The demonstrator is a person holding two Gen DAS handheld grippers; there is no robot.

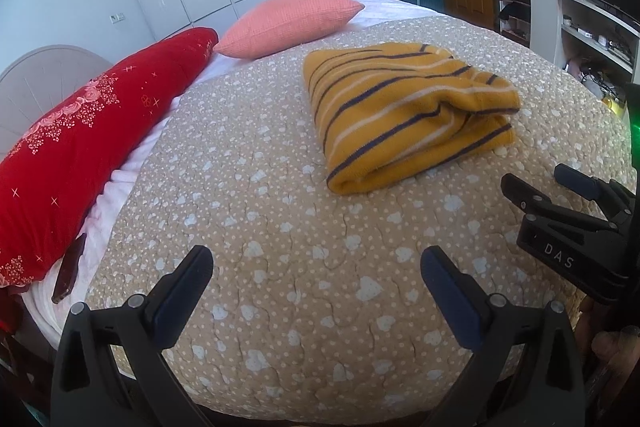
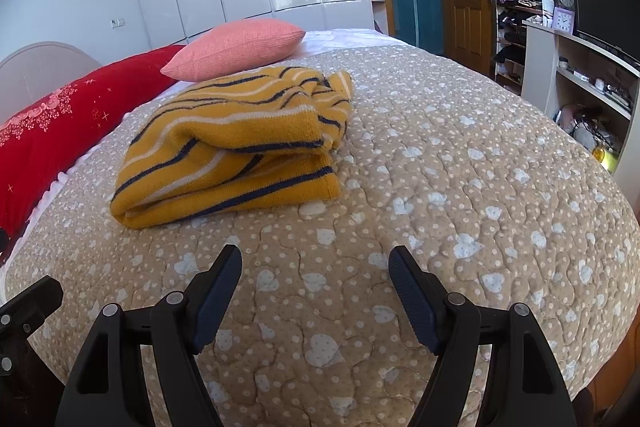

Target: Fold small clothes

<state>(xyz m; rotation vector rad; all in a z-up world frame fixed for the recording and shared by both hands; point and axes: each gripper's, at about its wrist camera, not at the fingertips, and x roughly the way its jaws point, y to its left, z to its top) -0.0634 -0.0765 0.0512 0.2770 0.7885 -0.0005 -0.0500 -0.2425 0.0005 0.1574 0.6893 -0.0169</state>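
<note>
A mustard-yellow striped garment [image 1: 404, 119] lies folded into a thick bundle on the beige quilted bedspread [image 1: 304, 267]; the right wrist view shows the same garment [image 2: 236, 151] to the upper left. My left gripper [image 1: 316, 267] hovers open over bare quilt, short of the bundle, with nothing between its fingers. My right gripper [image 2: 316, 267] is also open and empty above the quilt [image 2: 440, 187], nearer than the garment and to its right. In the left wrist view the right gripper [image 1: 536, 179] shows at the right edge, open, beside the bundle.
A long red pillow [image 1: 88, 147] and a pink cushion [image 1: 288, 23] lie along the bed's left and far side. A dark phone-like object [image 1: 70, 267] rests by the red pillow. A white shelf unit [image 2: 580, 75] with clocks and clutter stands to the right; wardrobes and a wooden door behind.
</note>
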